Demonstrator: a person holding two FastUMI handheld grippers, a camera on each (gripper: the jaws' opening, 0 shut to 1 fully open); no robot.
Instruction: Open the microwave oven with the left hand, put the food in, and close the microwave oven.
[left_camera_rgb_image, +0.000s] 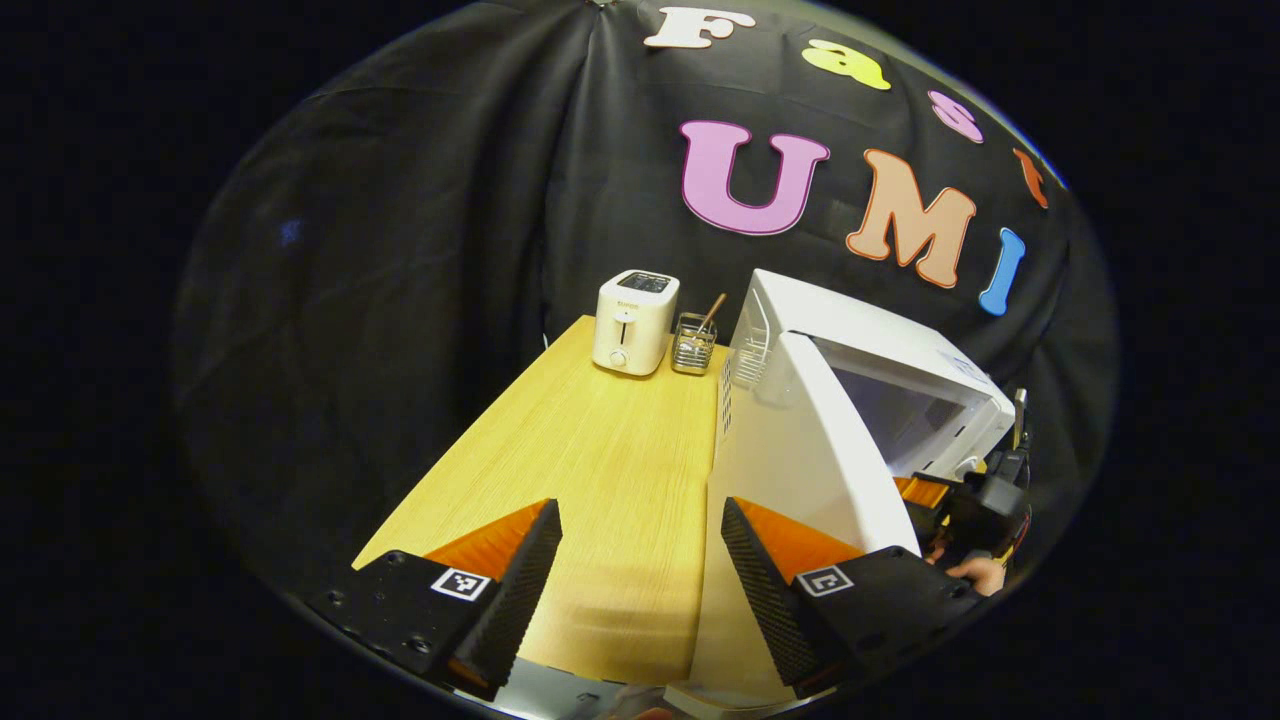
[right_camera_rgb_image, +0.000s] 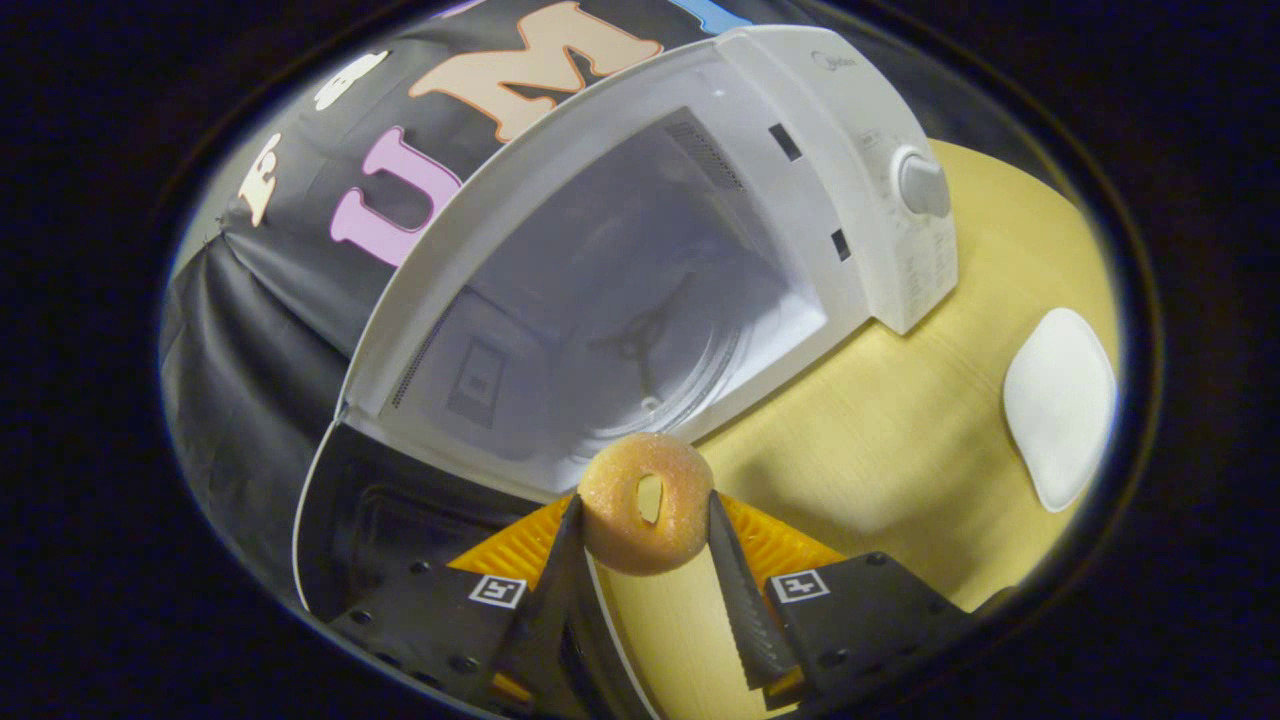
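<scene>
The right gripper (right_camera_rgb_image: 640, 545) grips the doughnut (right_camera_rgb_image: 646, 503) on edge just outside the open microwave (right_camera_rgb_image: 700, 180), its cavity straight ahead, while the left gripper (left_camera_rgb_image: 640, 560) is spread wide beside the door (left_camera_rgb_image: 800, 450)

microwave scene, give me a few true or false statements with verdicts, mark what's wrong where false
1. The microwave door is shut. False: it stands open and the cavity shows.
2. The right hand-held gripper is shut on a donut. True.
3. The donut already lies on the turntable. False: it is held in front of the opening.
4. The left hand-held gripper is open and holds nothing. True.
5. A toaster stands on the table behind the microwave's left side. True.
6. The white pad lies inside the microwave. False: it lies on the table, to the right of it.
</scene>
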